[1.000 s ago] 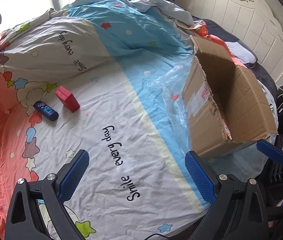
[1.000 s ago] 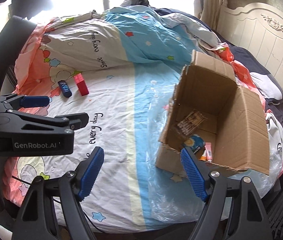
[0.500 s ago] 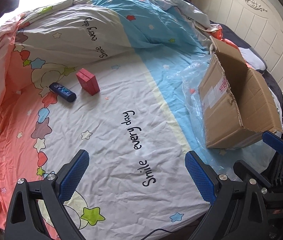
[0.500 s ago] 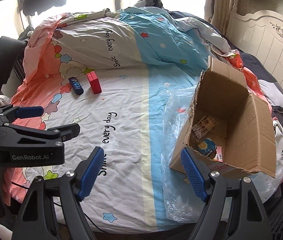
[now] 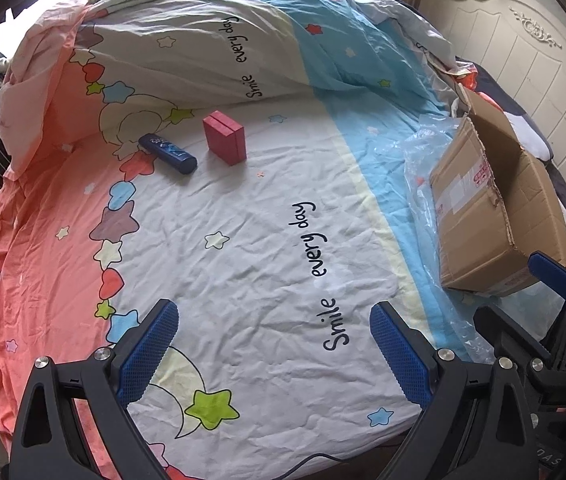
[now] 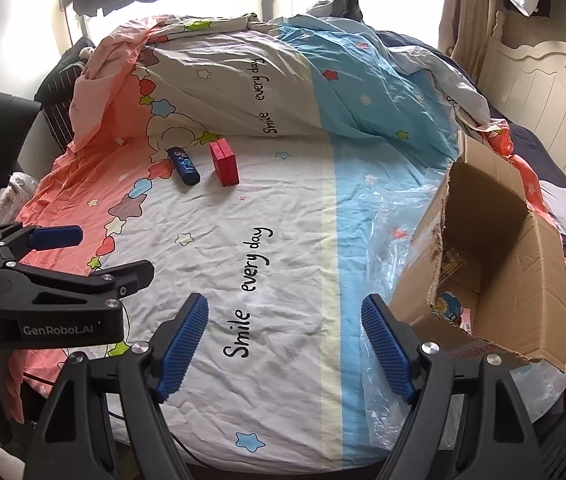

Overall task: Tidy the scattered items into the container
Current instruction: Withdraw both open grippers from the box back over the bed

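Two items, red box (image 5: 225,137) and blue tube (image 5: 167,153), side by side on bedsheet (image 5: 243,240), well beyond left gripper (image 5: 273,350) and right gripper (image 6: 285,346); both spread, empty. Cardboard box (image 6: 523,264) rightward.

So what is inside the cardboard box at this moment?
Through the open top of the cardboard box, the right wrist view shows a yellow printed packet, a blue and yellow item and something pink beside it. The torn front wall covers the rest of the bottom.
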